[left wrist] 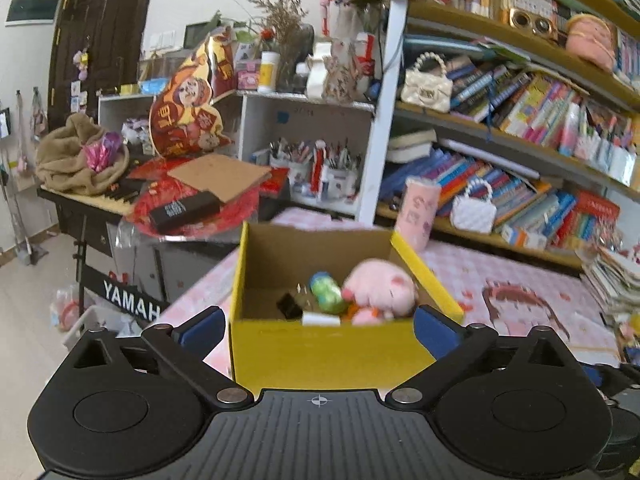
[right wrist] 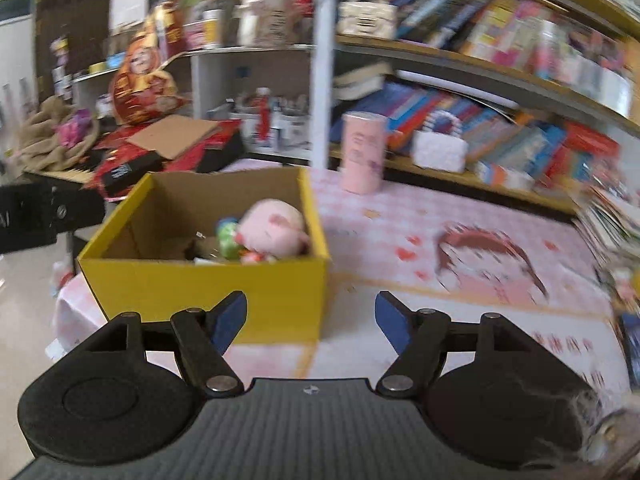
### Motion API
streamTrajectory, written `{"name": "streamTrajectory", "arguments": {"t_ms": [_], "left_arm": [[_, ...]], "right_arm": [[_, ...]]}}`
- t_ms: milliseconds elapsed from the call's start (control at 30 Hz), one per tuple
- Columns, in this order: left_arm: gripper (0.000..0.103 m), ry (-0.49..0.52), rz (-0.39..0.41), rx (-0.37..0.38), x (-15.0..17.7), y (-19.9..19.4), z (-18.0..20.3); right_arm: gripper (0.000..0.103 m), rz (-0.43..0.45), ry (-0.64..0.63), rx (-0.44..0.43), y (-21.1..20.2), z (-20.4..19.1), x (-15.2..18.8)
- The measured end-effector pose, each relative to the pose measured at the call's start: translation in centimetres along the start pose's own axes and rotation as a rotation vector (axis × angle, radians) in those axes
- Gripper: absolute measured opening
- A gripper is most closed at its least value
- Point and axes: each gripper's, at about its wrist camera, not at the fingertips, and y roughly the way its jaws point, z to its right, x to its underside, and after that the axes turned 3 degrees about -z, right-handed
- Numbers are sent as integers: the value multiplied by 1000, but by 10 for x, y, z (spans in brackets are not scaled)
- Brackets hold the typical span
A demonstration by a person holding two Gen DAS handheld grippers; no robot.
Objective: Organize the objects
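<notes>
Pink patterned tabletop (right wrist: 440,312) before crowded bookshelves (left wrist: 520,128). Yellow box (left wrist: 320,352) on it, holding pink plush toy (left wrist: 380,288) and green toy (left wrist: 326,290). Left gripper (left wrist: 320,332) spread wide, empty; right gripper (right wrist: 310,322) likewise parted, empty.

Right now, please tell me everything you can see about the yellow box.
The yellow box is open-topped cardboard, yellow outside and plain brown inside, with no lid on it. It stands upright at the edge of the pink patterned cloth. Inside lie a pink plush toy, a green toy and smaller items too blurred to name. No claw touches it.
</notes>
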Motion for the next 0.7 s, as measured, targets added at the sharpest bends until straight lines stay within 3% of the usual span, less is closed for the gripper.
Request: {"name": "streamTrajectory", "arguments": {"t_ms": [233, 433, 700], "left_arm": [[102, 44, -60, 12, 32, -10, 14], [103, 114, -127, 42, 50, 1, 43], [103, 221, -135, 106, 58, 6, 94]], "right_arm": [[71, -9, 112, 124, -35, 33, 43], [73, -20, 142, 210, -42, 54, 58], [81, 7, 175, 292, -57, 82, 72]]}}
